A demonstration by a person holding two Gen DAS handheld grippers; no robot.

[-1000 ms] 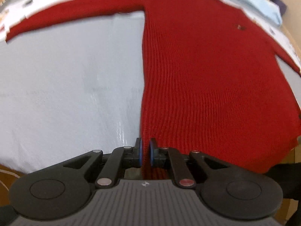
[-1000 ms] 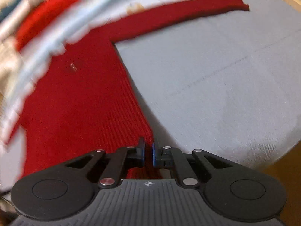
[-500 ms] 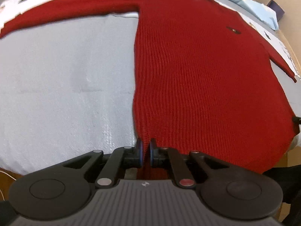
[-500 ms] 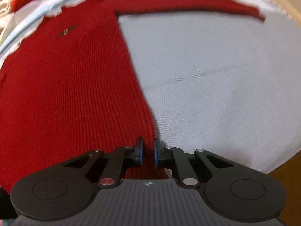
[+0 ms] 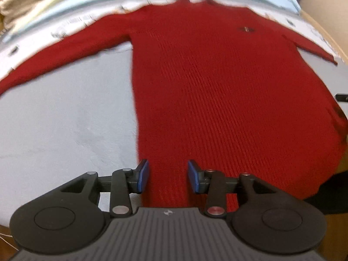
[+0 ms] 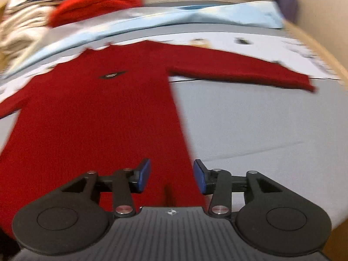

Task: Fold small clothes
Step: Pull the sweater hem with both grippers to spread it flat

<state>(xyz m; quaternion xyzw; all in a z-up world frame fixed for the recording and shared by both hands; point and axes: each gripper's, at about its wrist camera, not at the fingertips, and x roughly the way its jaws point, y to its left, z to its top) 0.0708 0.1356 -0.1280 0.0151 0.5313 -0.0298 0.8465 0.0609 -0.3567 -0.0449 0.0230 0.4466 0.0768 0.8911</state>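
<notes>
Red knit sweater (image 5: 217, 91) lies flat, face up, on the grey sheet (image 5: 65, 113) covering the bench, both sleeves spread out sideways. Long axis runs straight away from both tongs: hem nearest, collar at the far end.

Left tongs (image 5: 168, 176) sit over the hem's left corner, blue pads apart, nothing clamped; fabric shows between them. Right tongs (image 6: 171, 176) sit over the hem's right corner, likewise apart and empty, with the side seam running away between the pads.

Each hand is nearest its own hem corner, so neither has an advantage. Both point forward along the body, held low and roughly level, just above or at the hem; contact is too blurred to tell.

Fold not yet begun. Likely next: sleeves or hem.

A red bundle (image 6: 95, 2) and beige laundry (image 6: 19, 28) lie beyond the collar.
</notes>
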